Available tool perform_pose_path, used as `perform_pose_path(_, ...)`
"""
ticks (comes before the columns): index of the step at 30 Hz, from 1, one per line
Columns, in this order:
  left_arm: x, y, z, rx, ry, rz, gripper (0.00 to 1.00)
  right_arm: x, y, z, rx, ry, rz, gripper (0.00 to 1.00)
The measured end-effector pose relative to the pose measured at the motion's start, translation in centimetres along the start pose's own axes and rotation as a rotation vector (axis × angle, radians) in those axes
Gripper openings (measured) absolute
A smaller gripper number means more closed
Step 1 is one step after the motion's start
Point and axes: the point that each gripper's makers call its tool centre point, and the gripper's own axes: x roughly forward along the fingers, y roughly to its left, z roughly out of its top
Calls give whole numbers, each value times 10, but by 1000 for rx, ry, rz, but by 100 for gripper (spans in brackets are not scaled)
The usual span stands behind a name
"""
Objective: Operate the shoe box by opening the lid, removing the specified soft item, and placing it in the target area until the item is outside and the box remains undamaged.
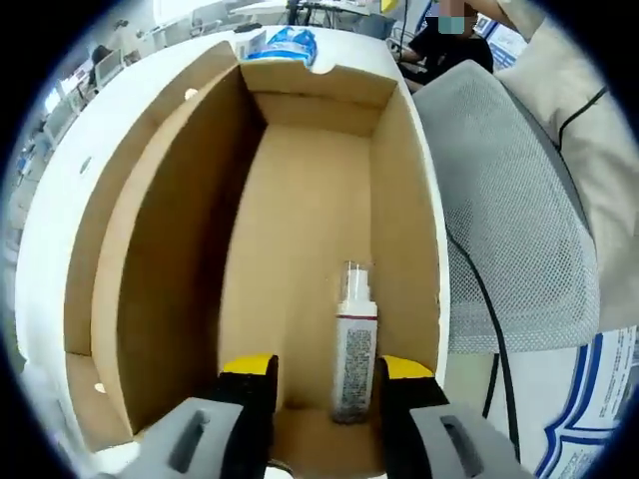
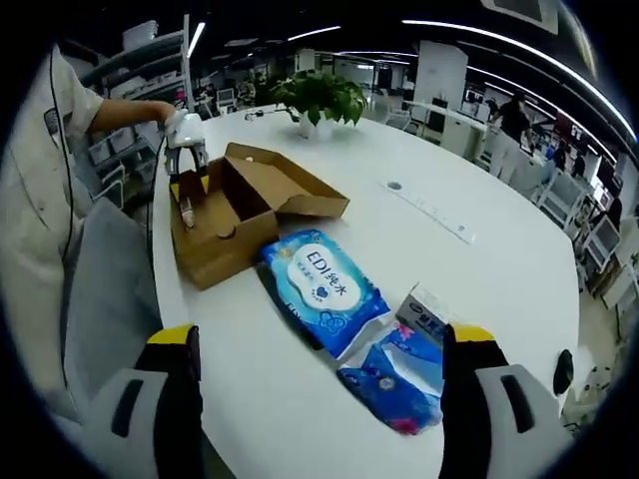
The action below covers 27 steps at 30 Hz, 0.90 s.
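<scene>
Cardboard, brown and bare, makes up the box (image 1: pixel 300 230), which stands open on the white table (image 2: pixel 399 249) with its lid (image 2: pixel 290 185) folded back flat beside it. In the left gripper view a small white spray bottle (image 1: pixel 354 349) stands upright on the box floor, near the near wall and toward the right side. The left gripper (image 1: pixel 329 384) reaches down into the box with its yellow-tipped jaws apart, one on each side of the bottle; whether they touch it I cannot tell. In the right gripper view that same gripper hangs over the far end of the box, held by a person in a pale sleeve (image 2: pixel 70 110).

Outside the box, just beside its near wall, lies a blue wipes pack (image 2: pixel 321 289). Nearer still lie a darker blue soft pack (image 2: pixel 394 384) and a small carton (image 2: pixel 424 317). The right gripper (image 2: pixel 319 389) hovers above these with its jaws wide apart, holding nothing. A grey mesh chair (image 1: pixel 519 220) stands by the table edge, and a potted plant (image 2: pixel 319 100) sits at the far side.
</scene>
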Motion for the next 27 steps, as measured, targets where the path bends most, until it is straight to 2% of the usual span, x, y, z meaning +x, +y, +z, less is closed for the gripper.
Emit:
perform_pose_path(5,11,-3,-2,42,19,-55,40,-2,3,-4,28,-11,-6,96)
perform_pose_path(11,18,-1,-4,64,40,-62,41,-4,3,-11,44,-9,-13,96)
perform_pose_path(19,28,1,-3,77,27,-34,38,1,10,-7,48,-28,-7,93)
perform_pose_path(23,29,3,0,84,4,-11,34,6,16,-1,49,-47,4,93)
perform_pose_path(27,30,4,3,90,-7,14,25,11,21,3,54,-71,12,92)
